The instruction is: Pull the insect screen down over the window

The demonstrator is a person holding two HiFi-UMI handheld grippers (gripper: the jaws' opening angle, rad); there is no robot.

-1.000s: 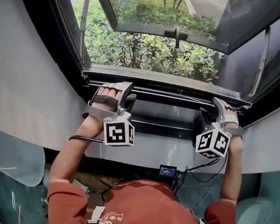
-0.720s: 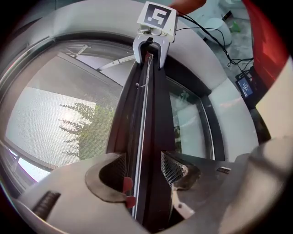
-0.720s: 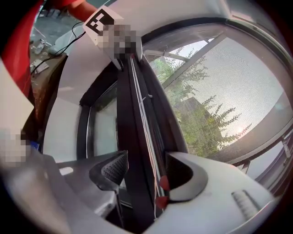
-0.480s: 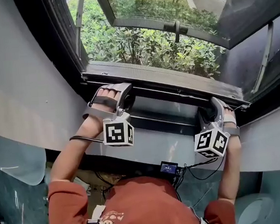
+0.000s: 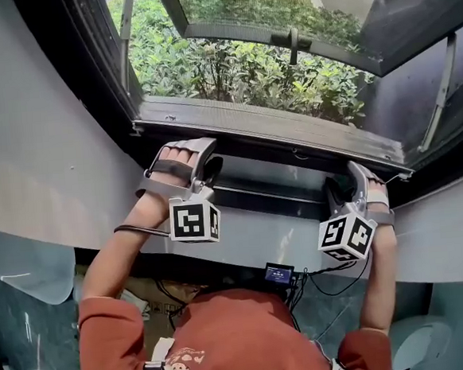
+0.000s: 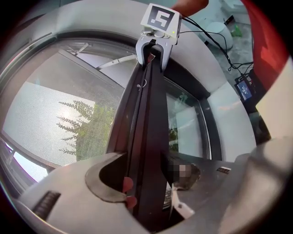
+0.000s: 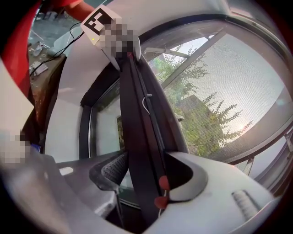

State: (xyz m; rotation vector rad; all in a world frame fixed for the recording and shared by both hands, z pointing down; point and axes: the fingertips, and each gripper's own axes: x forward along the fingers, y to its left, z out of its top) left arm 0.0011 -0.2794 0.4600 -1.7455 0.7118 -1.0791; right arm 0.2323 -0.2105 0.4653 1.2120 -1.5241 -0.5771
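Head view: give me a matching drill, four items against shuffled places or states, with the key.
Items:
1. left gripper
2. right gripper
3. pull bar
4. window sash

States:
a. swung open outward
b. fingers shut on the pull bar, at the person's right
c. dark, runs from one gripper to the other
d. fingers shut on the pull bar, at the person's left

Pairs: 1-d, 2-b, 3-c, 4-a

The picture's top edge cuts off the window sash (image 5: 244, 37).
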